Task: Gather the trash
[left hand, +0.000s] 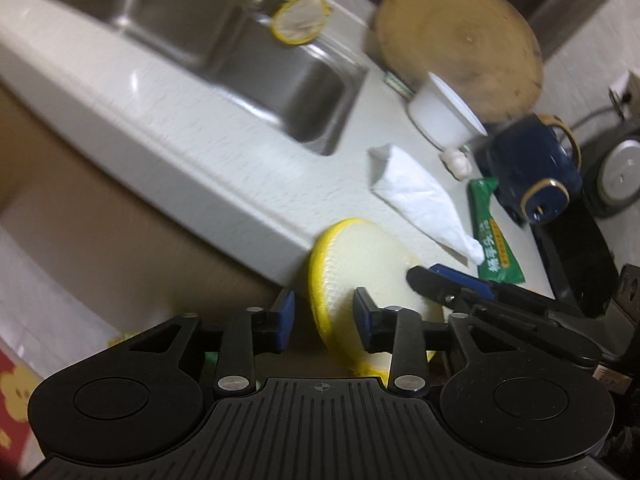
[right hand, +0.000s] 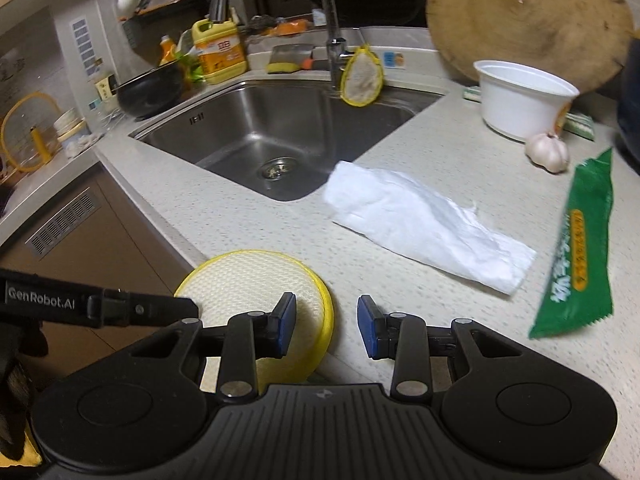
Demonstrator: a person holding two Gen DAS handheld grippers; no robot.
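A round yellow-rimmed pad (left hand: 360,252) (right hand: 248,276) lies at the counter's front edge, hanging partly over it. My left gripper (left hand: 324,320) is open, with the pad's rim in the gap and neither blue pad pressing on it. One of its fingers (right hand: 152,308) reaches over the pad from the left. My right gripper (right hand: 326,326) is open above bare counter just right of the pad, and its fingers (left hand: 432,280) show over the pad's far side. A crumpled white paper (right hand: 424,220) (left hand: 420,196) and a green wrapper (right hand: 576,248) (left hand: 492,236) lie further back.
A steel sink (right hand: 240,128) with a tall faucet (right hand: 328,20) sits at the back left. A white plastic bowl (right hand: 520,96), a garlic bulb (right hand: 548,152), a wooden board (right hand: 528,16) and a dark blue pot (left hand: 536,168) crowd the right. Brown cabinet fronts (right hand: 120,240) drop below the counter.
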